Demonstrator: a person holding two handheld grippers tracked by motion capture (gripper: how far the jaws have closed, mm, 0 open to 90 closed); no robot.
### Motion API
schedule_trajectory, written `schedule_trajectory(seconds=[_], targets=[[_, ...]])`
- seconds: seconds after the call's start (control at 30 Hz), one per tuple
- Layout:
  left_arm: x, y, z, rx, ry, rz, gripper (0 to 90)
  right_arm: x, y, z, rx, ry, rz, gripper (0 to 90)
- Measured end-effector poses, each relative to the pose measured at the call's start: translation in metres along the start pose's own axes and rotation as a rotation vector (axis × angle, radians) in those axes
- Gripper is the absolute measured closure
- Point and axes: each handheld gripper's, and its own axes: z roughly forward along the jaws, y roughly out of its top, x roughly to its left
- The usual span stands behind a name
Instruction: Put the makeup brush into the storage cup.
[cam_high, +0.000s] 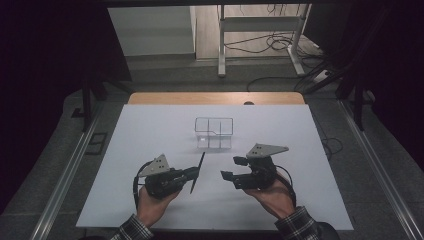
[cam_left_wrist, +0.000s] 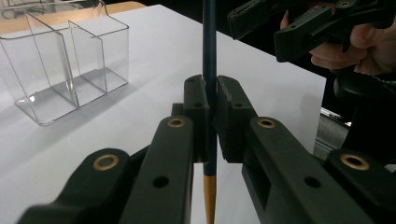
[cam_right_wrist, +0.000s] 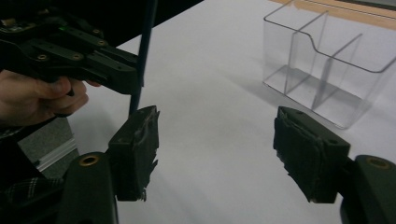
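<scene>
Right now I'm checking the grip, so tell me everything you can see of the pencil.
The pencil is slim with a dark blue shaft and a bare wooden end. It is clamped between the shut jaws of the left gripper, crosswise to them and above the white table, with the wooden end pointing down in the left gripper view. Nothing else touches it.

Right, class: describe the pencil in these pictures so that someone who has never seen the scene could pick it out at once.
Start at the white table and find the person's left gripper near its front edge. Clamped between that gripper's black jaws is the pencil, a thin dark blue stick with a bare wooden tip. Its nearest neighbour, the clear plastic organizer, is a see-through box with compartments, farther back on the table.
</scene>
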Motion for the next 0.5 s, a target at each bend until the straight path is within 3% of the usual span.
schedule_trajectory(seconds=[0.5], targets=[[0.004, 0.002, 0.004, 0.032, -0.021, -0.029, 84.0, 0.009, 0.005, 0.013, 0.014, 0.04, -0.041, 42.9]])
